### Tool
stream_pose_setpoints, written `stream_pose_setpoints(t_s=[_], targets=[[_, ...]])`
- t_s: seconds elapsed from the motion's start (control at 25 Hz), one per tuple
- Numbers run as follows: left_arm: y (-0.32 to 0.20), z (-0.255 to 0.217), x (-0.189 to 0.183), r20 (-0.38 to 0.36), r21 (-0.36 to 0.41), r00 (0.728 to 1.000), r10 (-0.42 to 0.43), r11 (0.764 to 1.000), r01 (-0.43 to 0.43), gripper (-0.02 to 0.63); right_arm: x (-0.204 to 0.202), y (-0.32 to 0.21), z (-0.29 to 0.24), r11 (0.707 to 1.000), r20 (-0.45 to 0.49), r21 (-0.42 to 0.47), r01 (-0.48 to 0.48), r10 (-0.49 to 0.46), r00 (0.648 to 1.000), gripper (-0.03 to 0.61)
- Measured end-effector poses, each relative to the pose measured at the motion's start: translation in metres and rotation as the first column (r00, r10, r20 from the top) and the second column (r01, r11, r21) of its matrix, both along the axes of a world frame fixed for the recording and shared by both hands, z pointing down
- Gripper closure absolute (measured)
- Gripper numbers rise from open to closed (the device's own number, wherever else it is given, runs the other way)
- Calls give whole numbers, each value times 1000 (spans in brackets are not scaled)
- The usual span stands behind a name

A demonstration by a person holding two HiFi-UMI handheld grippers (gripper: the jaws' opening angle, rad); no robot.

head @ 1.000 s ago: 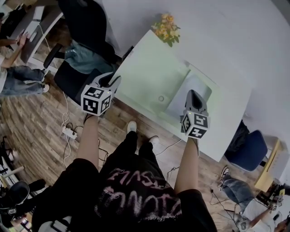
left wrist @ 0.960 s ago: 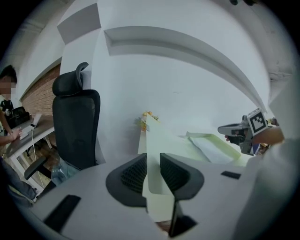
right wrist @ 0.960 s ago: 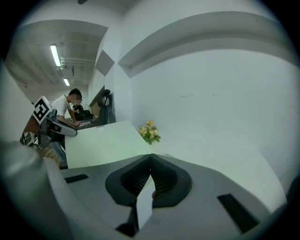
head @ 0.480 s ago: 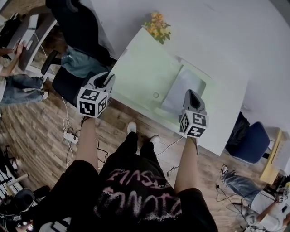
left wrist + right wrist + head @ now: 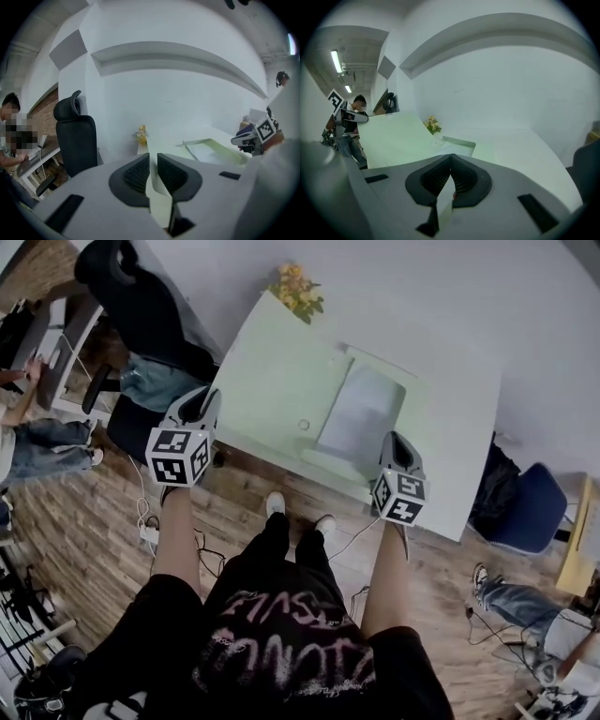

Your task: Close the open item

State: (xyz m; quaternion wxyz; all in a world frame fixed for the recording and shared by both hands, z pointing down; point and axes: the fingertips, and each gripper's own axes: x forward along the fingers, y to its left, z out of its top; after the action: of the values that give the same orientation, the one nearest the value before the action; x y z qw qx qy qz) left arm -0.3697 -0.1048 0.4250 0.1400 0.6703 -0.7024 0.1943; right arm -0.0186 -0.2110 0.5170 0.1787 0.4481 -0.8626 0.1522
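— What is seen on the table (image 5: pixel 272 371)?

— The open item (image 5: pixel 361 409) is laid on its right half, untouched by either gripper.

— How are the grippers held?

— The left gripper (image 5: pixel 153 161) is held by the table's near left edge. Its fingers have just been closing and are parted by a narrow gap, with nothing between them. The right gripper (image 5: pixel 450 159) is held just before the item, fingertips pressed together, empty.

— Anything smaller?

— Yellow flowers (image 5: pixel 295 289) are set at the far corner.
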Motion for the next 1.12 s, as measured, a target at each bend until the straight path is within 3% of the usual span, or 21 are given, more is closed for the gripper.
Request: stream_pose_setpoints(t_s=[0.24,0.44,0.72,1.12], targets=[[-4,-13,16,18,38,1000,-4,999,3,567,36,8,14,998,5,-33,-58,58,998,566],[-12,-27,40,35,78,999,40,996,-43,576,58,21,32,993,-22,-79,-84,82,996,561],[-20,-38,70,26,141,994,106,984,-108,589,62,35,52,987,-25,-143,-75,72,997,561],[-19,-47,108,57,174,974,218,959,-225,591,64,39,54,989,-9,-142,-52,51,999,561]])
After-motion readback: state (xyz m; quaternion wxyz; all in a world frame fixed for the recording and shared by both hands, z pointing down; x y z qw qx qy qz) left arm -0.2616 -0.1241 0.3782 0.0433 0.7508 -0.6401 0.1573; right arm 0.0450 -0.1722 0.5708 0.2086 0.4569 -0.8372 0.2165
